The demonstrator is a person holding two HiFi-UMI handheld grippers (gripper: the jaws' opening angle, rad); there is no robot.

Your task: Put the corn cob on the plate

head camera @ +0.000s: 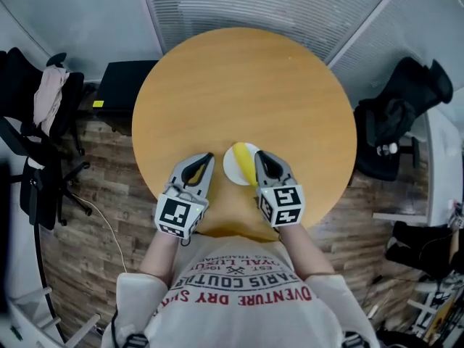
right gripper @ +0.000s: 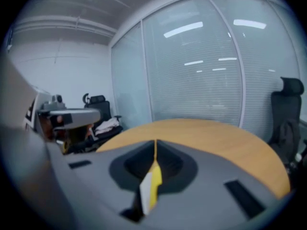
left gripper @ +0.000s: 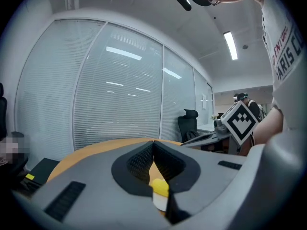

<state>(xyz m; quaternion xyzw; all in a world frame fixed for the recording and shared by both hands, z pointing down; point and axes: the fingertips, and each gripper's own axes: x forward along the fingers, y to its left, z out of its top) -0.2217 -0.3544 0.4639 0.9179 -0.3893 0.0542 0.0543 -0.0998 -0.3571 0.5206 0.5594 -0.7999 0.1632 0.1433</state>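
Your shirt [head camera: 243, 281] carries the only readable print: upside down in the head view, parts of "PARIS COUTU" and "VENTURE DRY" in red. Each gripper's cube shows a black-and-white square marker, with no words.

Your left gripper [head camera: 208, 156] is closed with nothing in it, its jaw tips meeting. Your right gripper [head camera: 259, 154] is closed and empty as well.

The corn cob [head camera: 246, 164] lies on the white plate [head camera: 232, 165]. The plate sits between the two grippers, close to the surface's [head camera: 239, 78] edge nearest you. Your right gripper's tip is at the plate's right rim, and the left is just beside its other side.

Beyond the plate, the round wooden surface runs bare to its far edge. Black office chairs [head camera: 402, 114] stand near both sides.
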